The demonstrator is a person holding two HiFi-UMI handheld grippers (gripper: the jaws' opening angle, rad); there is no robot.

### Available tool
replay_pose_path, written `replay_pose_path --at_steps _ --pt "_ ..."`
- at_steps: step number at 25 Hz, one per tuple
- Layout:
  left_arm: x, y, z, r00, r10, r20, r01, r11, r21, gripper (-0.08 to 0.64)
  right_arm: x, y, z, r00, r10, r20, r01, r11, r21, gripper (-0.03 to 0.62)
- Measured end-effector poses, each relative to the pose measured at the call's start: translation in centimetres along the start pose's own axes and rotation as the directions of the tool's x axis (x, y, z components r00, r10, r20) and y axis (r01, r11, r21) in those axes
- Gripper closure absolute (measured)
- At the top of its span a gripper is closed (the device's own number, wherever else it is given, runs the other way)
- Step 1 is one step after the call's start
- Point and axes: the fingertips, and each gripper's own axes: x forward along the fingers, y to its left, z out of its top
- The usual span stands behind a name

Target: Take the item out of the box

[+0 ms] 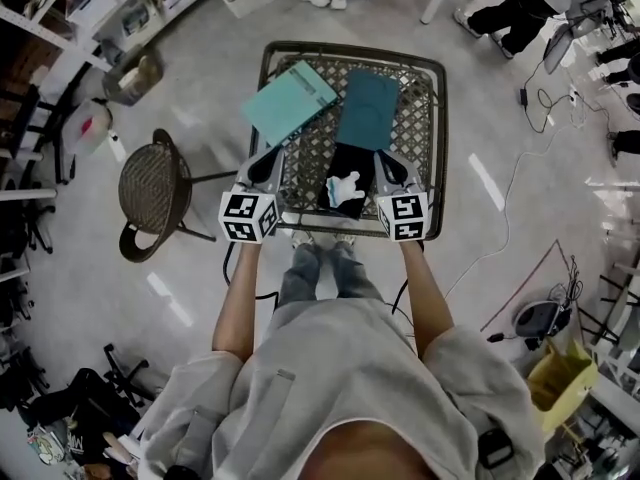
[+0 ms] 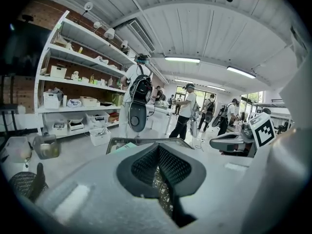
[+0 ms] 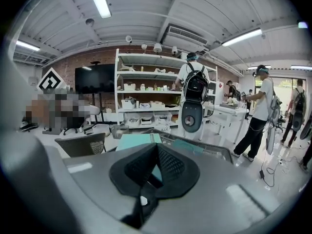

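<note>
The white item (image 1: 346,187), tinged pale blue, lies on a black tray (image 1: 352,160) at the near edge of the wire-mesh bench (image 1: 352,52), between the two claws. Just beyond the tray sits a dark teal box (image 1: 367,108), and to its left lies a lighter teal box (image 1: 290,102), turned askew. The left claw (image 1: 272,158) hangs over the bench just beside the tray, jaws closed together with nothing in them. The right claw (image 1: 387,161), on the tray's other side, is likewise closed and empty. A round mesh stool (image 1: 152,190) stands on the floor left of the bench.
</note>
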Motion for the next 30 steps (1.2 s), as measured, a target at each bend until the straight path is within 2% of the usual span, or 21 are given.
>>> replay_pose_path --at_steps 12,16,19,22,25,27,30 --pt "-0.3 0.7 -5.3 0.998 0.018 -0.065 -0.021 0.999 -0.050 0.558 0.6 2.9 -5.9 0.991 0.069 -0.114 -0.070 0.998 -0.001 0.592" --pt "-0.4 0.7 -6.6 0.997 0.025 -0.076 -0.030 0.997 -0.066 0.558 0.7 4.5 -7.8 0.975 0.123 -0.184 -0.137 0.988 -0.068 0.592" --pt "-0.5 0.5 -7.1 0.997 0.025 -0.078 -0.031 0.996 -0.081 0.558 0.8 5.7 -9.7 0.954 0.158 -0.253 -0.201 0.968 -0.152 0.592" --pt "-0.4 0.4 -7.4 0.996 0.030 -0.079 -0.037 0.995 -0.091 0.558 1.0 6.6 -11.0 0.931 0.191 -0.312 -0.278 0.924 -0.262 0.592" --pt "-0.4 0.5 -7.5 0.996 0.031 -0.078 -0.039 0.995 -0.097 0.558 1.1 7.6 -12.3 0.905 0.218 -0.366 -0.354 0.862 -0.362 0.592" --pt "-0.5 0.6 -7.6 0.996 0.034 -0.078 -0.042 0.994 -0.098 0.558 1.1 8.2 -13.4 0.884 0.229 -0.408 -0.409 0.802 -0.436 0.592" --pt "-0.6 0.9 -7.8 0.996 0.040 -0.081 -0.048 0.994 -0.102 0.558 1.2 9.0 -15.0 0.852 0.231 -0.470 -0.485 0.687 -0.541 0.592"
